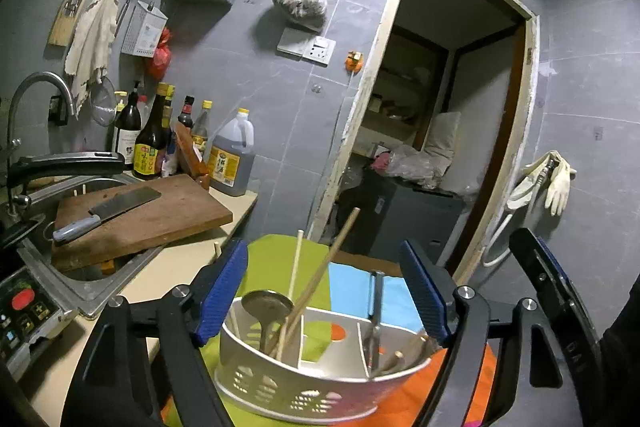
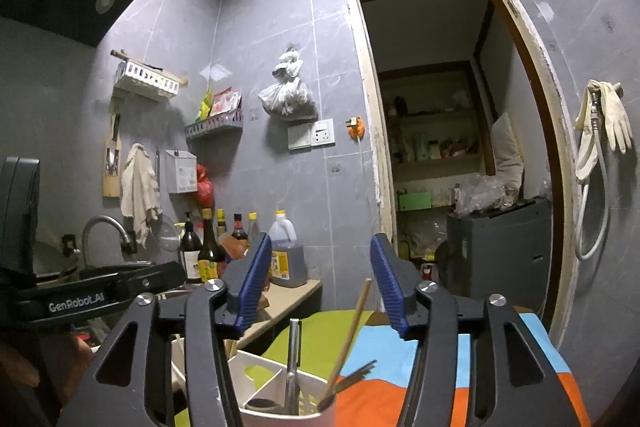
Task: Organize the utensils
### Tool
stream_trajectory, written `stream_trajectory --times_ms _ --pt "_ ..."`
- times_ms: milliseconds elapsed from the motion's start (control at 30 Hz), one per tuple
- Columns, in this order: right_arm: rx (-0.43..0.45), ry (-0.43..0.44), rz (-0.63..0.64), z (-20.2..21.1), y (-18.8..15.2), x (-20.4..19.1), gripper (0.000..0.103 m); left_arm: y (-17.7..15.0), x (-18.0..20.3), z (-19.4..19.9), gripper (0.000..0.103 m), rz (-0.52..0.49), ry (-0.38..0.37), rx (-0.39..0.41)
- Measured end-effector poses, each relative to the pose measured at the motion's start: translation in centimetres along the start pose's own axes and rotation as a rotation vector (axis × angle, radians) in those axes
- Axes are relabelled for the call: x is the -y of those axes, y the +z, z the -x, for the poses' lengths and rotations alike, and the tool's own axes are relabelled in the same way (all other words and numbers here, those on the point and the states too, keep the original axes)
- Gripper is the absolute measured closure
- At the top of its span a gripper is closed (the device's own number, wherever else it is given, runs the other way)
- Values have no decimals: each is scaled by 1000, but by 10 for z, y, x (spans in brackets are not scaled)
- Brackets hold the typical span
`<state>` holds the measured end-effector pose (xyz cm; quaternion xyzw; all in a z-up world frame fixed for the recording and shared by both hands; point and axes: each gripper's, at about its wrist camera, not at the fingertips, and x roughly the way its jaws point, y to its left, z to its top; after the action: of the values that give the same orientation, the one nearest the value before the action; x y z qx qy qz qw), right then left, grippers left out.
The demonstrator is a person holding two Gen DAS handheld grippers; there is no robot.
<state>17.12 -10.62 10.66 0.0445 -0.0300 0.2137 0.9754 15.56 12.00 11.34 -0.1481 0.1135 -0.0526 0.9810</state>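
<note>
A white utensil caddy (image 1: 312, 383) with divided compartments stands on a green, blue and orange cloth (image 1: 276, 259). Its left compartment holds a metal ladle (image 1: 266, 307) and wooden chopsticks (image 1: 328, 263). Its right compartment holds a metal utensil (image 1: 376, 307) and leaning utensils. My left gripper (image 1: 324, 291) is open, its blue pads either side of the caddy, holding nothing. My right gripper (image 2: 318, 287) is open and empty above the caddy (image 2: 280, 391), where a metal handle (image 2: 294, 359), a chopstick (image 2: 352, 331) and a fork (image 2: 356, 373) stick up.
A wooden cutting board (image 1: 148, 215) with a cleaver (image 1: 108, 211) lies over the sink (image 1: 80, 275) at left. Sauce bottles (image 1: 152, 143) and an oil jug (image 1: 232, 159) stand by the wall. A stove panel (image 1: 24, 311) is at far left. A doorway (image 1: 440, 131) opens ahead.
</note>
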Motion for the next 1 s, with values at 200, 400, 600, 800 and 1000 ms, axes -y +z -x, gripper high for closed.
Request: stream_trajectory --times_ms 200,400,600,800,1000 --pt "9 -14 -8 30 16 10 33 -1 14 24 19 -33 -12 35" --pt "-3 -33 17 62 28 14 20 -3 24 50 10 -54 -27 54" --pt "-45 -48 27 101 36 17 8 -10 33 78 7 -82 -44 53" --pt "-119 -35 32 137 49 17 0 -20 40 104 7 -125 -61 46" --pt "-208 -39 47 164 43 12 0 -38 46 119 4 -161 -59 15"
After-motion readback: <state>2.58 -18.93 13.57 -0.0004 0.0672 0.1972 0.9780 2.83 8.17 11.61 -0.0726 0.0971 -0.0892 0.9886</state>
